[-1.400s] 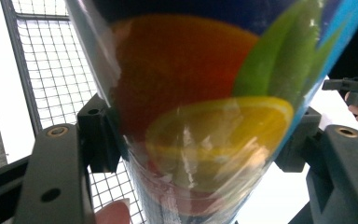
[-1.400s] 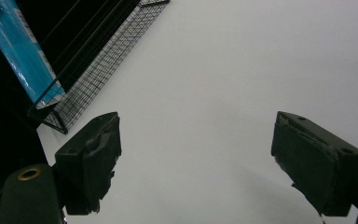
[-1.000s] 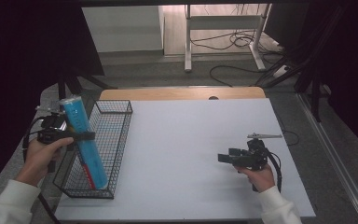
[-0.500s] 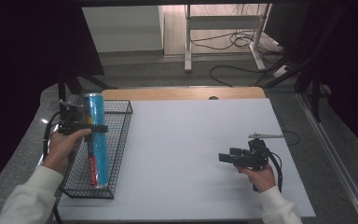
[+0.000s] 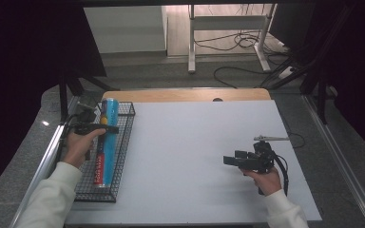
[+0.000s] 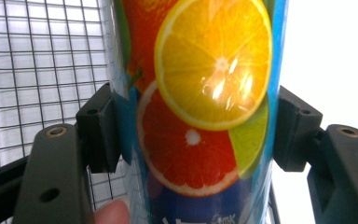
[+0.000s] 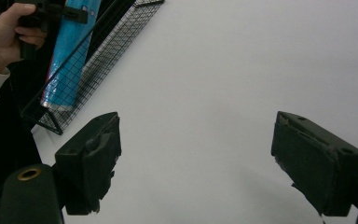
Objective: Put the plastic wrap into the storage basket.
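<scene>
A long blue tube (image 5: 105, 142) lies lengthwise in the black wire basket (image 5: 123, 142) at the left edge of the white tabletop (image 5: 190, 156), its far end tilted up near the basket's far rim. Its glossy wrap shows orange slices, a lime wedge and a dark blue band with pale lettering. The left gripper (image 5: 96, 128) has its fingers (image 6: 103, 128) pressed against both sides of the tube near that raised end. The right gripper (image 5: 232, 160) rests well to the right of the basket on bare tabletop, its fingers (image 7: 95, 154) spread wide with nothing between them.
</scene>
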The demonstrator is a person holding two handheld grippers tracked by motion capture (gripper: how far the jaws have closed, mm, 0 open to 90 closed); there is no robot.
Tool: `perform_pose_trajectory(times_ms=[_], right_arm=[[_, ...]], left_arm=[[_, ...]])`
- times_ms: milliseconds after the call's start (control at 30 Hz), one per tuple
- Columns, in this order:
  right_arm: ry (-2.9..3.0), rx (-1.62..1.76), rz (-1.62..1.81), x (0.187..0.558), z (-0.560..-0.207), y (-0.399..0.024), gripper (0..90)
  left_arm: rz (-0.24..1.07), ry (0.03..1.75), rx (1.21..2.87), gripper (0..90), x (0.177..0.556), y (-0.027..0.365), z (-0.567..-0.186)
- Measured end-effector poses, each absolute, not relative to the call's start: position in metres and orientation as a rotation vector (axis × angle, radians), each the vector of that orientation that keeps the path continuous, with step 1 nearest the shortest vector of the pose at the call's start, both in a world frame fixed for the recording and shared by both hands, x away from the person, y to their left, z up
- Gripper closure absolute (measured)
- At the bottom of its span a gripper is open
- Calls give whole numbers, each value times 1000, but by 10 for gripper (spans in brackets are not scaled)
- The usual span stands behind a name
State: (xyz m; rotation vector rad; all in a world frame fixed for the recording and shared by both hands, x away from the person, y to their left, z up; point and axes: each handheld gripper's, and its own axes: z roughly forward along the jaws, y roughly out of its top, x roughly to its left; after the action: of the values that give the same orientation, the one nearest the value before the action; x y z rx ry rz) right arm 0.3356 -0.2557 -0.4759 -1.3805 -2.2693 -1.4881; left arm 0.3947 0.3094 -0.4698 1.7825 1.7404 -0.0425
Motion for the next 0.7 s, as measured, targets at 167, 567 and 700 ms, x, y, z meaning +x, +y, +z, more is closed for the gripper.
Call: perform_pose_trajectory(times_ms=[167, 567, 700], right_arm=[[-2267, -1385, -1484, 336, -476, -256, 158], [-2267, -1390, -1473, 336, -477, -256, 157], [-2268, -1392, -1471, 337, -478, -257, 158]], left_arm=[[-42, 1773, 1794, 311, 402, 305, -480], [-44, 1855, 1791, 283, 410, 307, -500], [-94, 1777, 1761, 230, 403, 309, -486]])
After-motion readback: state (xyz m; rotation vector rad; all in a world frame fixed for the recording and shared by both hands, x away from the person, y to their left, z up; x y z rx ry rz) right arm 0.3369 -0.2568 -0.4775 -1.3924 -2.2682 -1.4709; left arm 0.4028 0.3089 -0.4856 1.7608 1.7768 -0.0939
